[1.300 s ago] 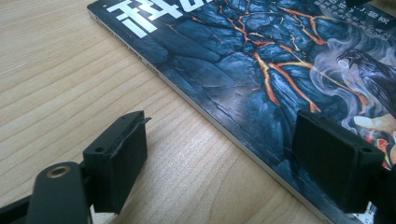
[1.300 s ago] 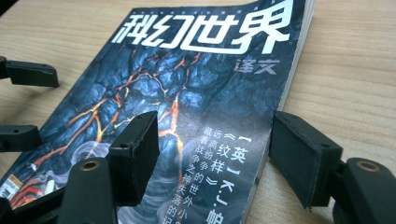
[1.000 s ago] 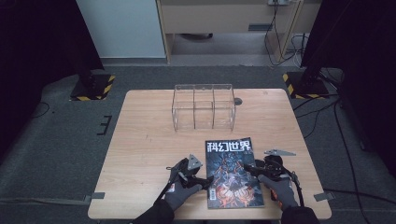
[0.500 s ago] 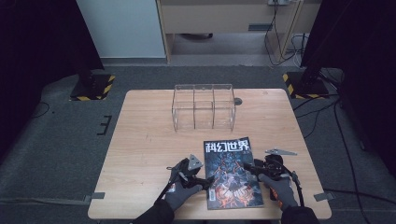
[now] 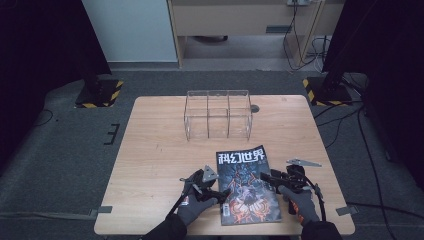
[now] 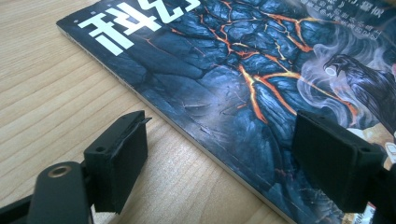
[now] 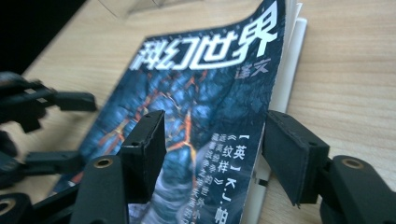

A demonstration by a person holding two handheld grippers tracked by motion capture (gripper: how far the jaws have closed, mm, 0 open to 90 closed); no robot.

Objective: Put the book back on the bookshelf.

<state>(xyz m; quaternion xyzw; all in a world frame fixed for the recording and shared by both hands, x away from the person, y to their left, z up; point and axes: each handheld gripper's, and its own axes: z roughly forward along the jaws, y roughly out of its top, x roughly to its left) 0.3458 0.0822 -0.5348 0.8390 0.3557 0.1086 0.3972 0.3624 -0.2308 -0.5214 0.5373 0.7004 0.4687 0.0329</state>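
A magazine [image 5: 247, 187] with a dark blue cover, orange cracks and a white title lies on the near part of the wooden table [image 5: 160, 150]. My left gripper [image 5: 220, 192] is at its left spine edge. In the left gripper view it [image 6: 219, 158] stands open, one jaw over the wood and the other over the cover [image 6: 261, 70]. My right gripper [image 5: 266, 176] is at the magazine's right side. Its jaws [image 7: 215, 154] have just been closing, and the curled-up free edge of the cover [image 7: 205, 93] lies between them without the pads pressing it.
A clear acrylic organiser [image 5: 218, 115] with three compartments stands at the back middle of the table. A small dark round spot [image 5: 255, 108] sits beside it. Bare wood stretches left of the magazine. Cables and black-yellow stand feet lie on the floor beyond.
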